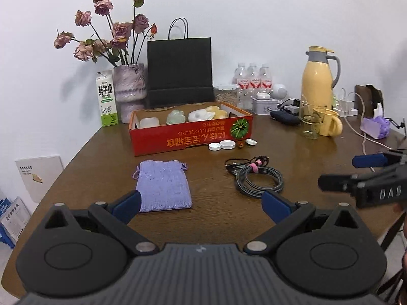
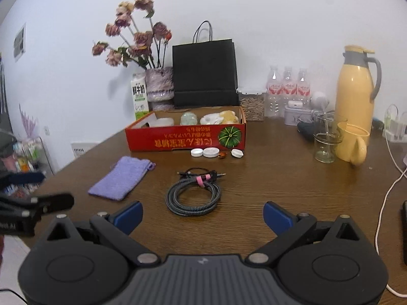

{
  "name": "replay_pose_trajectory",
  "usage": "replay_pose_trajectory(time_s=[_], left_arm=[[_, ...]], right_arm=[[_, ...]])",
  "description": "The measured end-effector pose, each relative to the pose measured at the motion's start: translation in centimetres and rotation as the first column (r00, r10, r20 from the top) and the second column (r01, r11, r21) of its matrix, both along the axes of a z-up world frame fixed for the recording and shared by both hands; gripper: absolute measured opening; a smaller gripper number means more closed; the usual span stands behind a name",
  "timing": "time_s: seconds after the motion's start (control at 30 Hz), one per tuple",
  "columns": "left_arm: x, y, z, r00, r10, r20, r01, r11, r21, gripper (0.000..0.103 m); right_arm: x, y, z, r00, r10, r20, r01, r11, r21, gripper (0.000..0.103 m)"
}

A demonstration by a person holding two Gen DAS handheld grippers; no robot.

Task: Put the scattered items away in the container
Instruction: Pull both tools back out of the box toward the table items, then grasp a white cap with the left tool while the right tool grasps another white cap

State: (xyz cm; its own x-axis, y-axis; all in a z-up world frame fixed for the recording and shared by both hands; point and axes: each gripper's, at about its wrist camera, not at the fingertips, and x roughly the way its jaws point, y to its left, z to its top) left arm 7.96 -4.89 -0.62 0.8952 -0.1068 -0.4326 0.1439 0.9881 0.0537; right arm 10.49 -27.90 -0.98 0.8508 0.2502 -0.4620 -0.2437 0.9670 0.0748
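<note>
A red cardboard box with several pale items inside stands mid-table. In front of it lie three white caps and a small brown bit. Nearer to me are a purple knitted pouch and a coiled grey cable with a pink tie. My left gripper is open and empty, just short of the pouch. My right gripper is open and empty, just short of the cable.
Along the back of the wooden table stand a milk carton, a vase of dried roses, a black paper bag and water bottles. At the right are a yellow thermos, a glass, a yellow mug and a white cord.
</note>
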Motion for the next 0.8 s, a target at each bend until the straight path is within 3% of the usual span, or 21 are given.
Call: replay_pose_trajectory(time_s=[0.23,0.3,0.37,0.5,0.7,0.8], left_arm=[[3.2,-0.1,-2.0,0.994,-0.009,-0.106,0.005,0.999,-0.037,0.103],[4.6,0.2,-2.2,0.992,-0.009,-0.128,0.003,0.999,-0.051,0.103],[6.4,0.6,-2.3,0.987,-0.012,-0.162,-0.002,0.996,-0.09,0.101],[11.2,0.9,-2.3,0.974,-0.05,-0.219,0.008,0.982,-0.188,0.087],[19.3,-1.2,-1.8,0.973,-0.121,-0.198,0.098,0.988,-0.123,0.07],[23.0,-2.0,-2.0,0.963,-0.188,-0.194,0.159,0.975,-0.156,0.066]], right_arm=[[3.1,0.4,-1.6,0.998,0.037,-0.048,-0.037,0.999,0.013,0.098],[4.1,0.4,-1.8,0.998,0.039,-0.05,-0.039,0.999,0.007,0.091],[5.5,0.1,-1.8,0.998,0.042,-0.052,-0.041,0.999,0.018,0.091],[9.2,-0.3,-2.0,0.996,0.0,-0.085,0.003,1.0,0.029,0.08],[15.5,-1.5,-1.6,0.996,-0.045,-0.079,0.047,0.998,0.029,0.069],[19.0,-2.1,-1.5,0.995,-0.05,-0.088,0.054,0.998,0.04,0.064]])
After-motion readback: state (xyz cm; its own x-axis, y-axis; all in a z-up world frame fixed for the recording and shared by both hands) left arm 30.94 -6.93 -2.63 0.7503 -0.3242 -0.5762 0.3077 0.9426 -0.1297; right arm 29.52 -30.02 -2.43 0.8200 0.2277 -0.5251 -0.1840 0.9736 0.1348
